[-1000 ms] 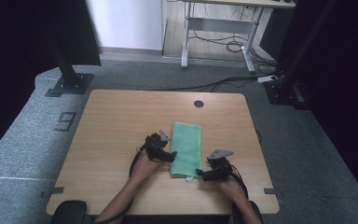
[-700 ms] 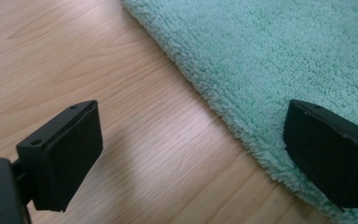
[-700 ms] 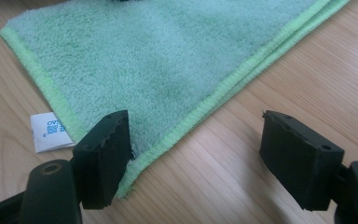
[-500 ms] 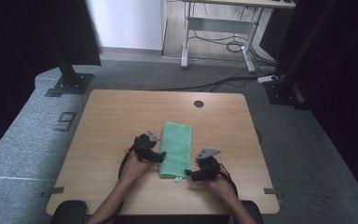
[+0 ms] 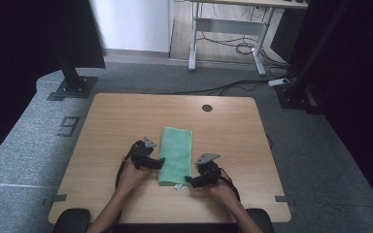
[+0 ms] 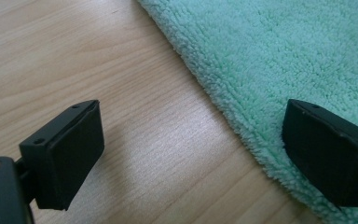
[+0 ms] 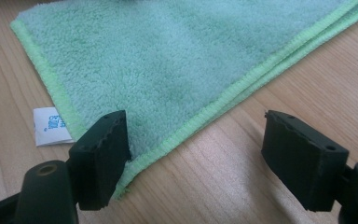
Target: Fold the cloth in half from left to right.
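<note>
Both hand-held grippers, left (image 5: pixel 161 162) and right (image 5: pixel 188 180), are flanking the folded green terry towel (image 5: pixel 177 153) with jaws spread; each should straddle its near-corner edge before pinching.

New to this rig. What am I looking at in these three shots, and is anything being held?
No robot here: a person holds a hand-held two-jaw gripper in each hand. The high view looks down on the wooden table, with the left gripper and right gripper at either side of a folded green towel. The other two shots come from cameras riding on each gripper, looking along its black jaws. In both views the jaws stand apart over the towel's edge, near its corner with a white label. Nothing is held.
</note>
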`<state>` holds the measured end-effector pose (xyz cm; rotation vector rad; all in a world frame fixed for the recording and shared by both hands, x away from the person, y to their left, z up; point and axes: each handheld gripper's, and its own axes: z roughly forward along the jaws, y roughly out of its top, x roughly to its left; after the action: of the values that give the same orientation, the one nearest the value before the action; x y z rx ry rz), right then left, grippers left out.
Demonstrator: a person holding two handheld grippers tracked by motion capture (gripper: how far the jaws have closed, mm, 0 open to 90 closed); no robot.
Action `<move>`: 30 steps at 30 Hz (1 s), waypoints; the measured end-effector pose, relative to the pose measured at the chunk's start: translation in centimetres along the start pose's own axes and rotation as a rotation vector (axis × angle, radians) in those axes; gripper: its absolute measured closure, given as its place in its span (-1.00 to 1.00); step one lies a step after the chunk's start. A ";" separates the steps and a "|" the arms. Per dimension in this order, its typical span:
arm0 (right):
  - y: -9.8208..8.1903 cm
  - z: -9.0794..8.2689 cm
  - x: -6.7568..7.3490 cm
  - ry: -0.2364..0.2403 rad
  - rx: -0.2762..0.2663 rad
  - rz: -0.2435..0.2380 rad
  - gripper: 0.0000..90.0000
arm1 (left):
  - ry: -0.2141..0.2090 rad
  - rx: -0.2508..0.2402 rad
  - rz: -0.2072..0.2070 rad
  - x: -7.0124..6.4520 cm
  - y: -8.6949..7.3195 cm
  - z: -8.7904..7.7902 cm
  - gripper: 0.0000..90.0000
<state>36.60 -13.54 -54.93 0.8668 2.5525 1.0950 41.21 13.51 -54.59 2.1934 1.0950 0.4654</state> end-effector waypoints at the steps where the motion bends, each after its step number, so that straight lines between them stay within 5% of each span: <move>1: 0.0 0.0 0.0 0.000 0.000 -0.001 -0.50 | -0.003 -0.003 -0.002 0.0 -0.1 0.0 -0.85; 10: 0.0 -0.1 -0.1 0.009 0.003 0.004 -0.48 | 0.005 -0.026 0.048 -0.4 0.0 -0.3 -0.80; 14: 0.0 -0.3 -0.2 0.007 -0.005 0.002 -0.49 | -0.014 -0.046 0.040 -0.6 -0.1 -0.9 -0.79; 30: -0.1 -3.2 -1.8 -0.060 -0.045 0.027 -0.65 | -0.080 -0.094 0.051 0.1 -1.5 -5.6 -0.80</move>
<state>36.63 -16.54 -52.85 0.9109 2.4653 1.1119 37.25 16.36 -51.44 2.1429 0.9577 0.4386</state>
